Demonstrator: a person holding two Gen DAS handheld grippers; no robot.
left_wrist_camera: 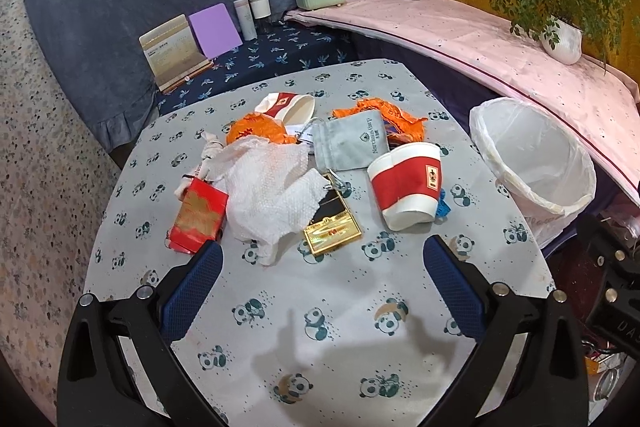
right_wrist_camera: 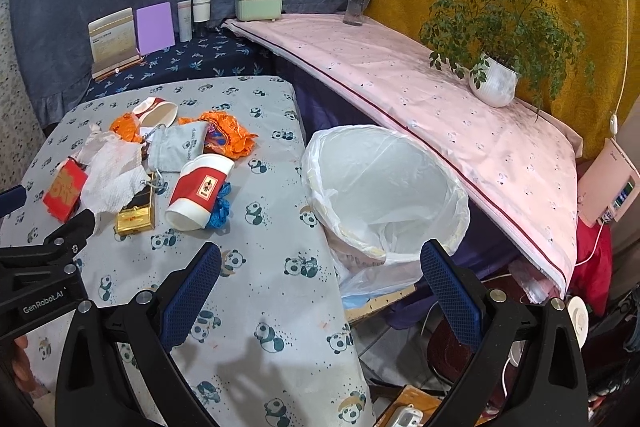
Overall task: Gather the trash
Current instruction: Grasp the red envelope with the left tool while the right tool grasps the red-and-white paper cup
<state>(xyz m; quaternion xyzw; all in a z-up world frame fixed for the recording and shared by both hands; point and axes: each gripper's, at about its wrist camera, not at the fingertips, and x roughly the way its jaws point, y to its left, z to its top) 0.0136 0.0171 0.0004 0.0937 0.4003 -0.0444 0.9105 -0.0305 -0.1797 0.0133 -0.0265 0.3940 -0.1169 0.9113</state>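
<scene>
Crumpled, dimpled white tissue (left_wrist_camera: 268, 187) is lying mid-table (left_wrist_camera: 344, 307) between a glossy red carton (left_wrist_camera: 198, 217) and a tipped red-banded paper cup (left_wrist_camera: 406, 185) (crinkly orange wrappers (left_wrist_camera: 256, 133) behind). The plastic-lined bin (right_wrist_camera: 384, 195) is standing just beside the table. Left gripper (left_wrist_camera: 322, 285) and right gripper (right_wrist_camera: 320, 285) are both hovering spread wide, gripping nothing.

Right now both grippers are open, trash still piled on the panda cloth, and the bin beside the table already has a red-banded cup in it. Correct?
Not quite. The bin holds only its white liner; the right wrist view looks straight in. The red-banded cup lies on its side on the panda cloth. Otherwise right: left gripper and right gripper are open.
</scene>
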